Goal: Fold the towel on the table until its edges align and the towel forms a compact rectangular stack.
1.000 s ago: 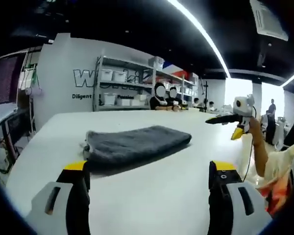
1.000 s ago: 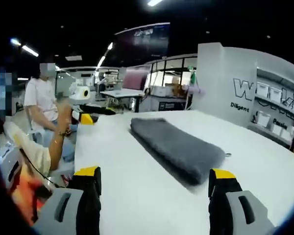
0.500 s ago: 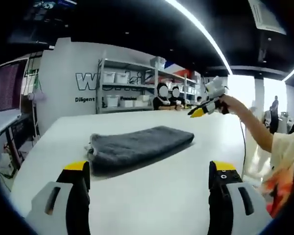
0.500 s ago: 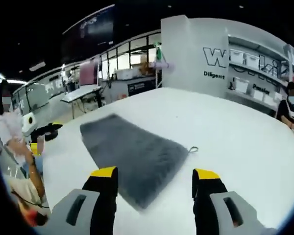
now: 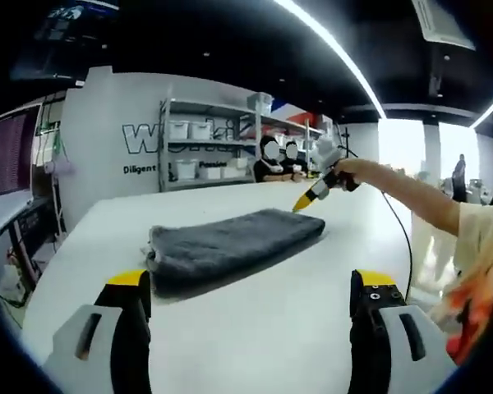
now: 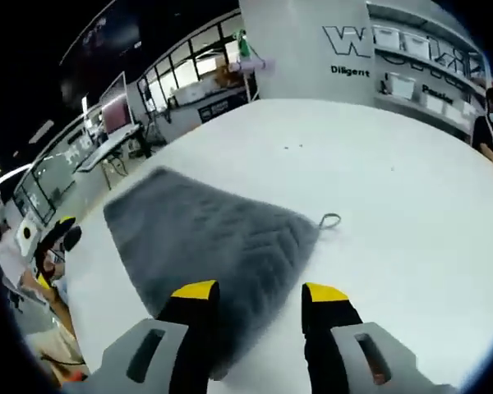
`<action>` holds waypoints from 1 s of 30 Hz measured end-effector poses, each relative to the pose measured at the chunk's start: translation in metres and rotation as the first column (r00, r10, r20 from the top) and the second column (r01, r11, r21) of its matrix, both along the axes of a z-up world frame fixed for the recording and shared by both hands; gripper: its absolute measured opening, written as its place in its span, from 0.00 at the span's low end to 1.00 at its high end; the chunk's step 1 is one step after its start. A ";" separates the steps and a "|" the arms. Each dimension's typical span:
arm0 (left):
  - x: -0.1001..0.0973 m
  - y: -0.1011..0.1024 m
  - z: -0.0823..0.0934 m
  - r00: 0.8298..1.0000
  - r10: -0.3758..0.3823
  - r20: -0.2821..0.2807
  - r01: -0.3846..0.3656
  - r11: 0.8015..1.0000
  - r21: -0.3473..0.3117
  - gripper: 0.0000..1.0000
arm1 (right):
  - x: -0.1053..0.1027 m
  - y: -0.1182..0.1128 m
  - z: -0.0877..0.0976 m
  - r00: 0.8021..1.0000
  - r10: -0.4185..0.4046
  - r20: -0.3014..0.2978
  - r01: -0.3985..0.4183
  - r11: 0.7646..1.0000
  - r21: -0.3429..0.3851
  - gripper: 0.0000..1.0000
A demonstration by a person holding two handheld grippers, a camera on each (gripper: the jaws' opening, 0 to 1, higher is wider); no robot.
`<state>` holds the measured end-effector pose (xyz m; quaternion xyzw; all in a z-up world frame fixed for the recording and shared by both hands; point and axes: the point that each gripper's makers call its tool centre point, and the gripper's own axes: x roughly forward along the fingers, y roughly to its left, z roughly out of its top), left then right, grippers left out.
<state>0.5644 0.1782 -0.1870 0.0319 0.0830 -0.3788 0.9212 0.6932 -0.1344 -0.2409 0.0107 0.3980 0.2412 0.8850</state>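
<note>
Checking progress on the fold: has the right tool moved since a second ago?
Yes. The right tool swung in over the white table to the folded grey towel's far end.

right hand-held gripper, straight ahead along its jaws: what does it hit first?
Most likely the grey towel: the right hand-held gripper stands open over its near corner, pointing down at the cloth, with the white table beneath. Exact height above it is unclear.

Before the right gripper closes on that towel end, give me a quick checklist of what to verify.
1. Right gripper jaws parted: ok.
2. Right gripper over the grey towel near edge: ok.
3. Fabric actually between its jaws: cannot tell.
4. Left gripper open, off the towel: ok.
5. Towel fully on the white table: ok.
6. Towel edges aligned: cannot tell; a hanging loop sticks out.
</note>
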 end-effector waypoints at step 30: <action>-0.010 0.002 0.013 0.999 -0.028 0.030 0.029 0.999 -0.031 0.99 | 0.009 -0.002 -0.017 0.995 0.068 -0.078 -0.061 0.994 0.091 0.04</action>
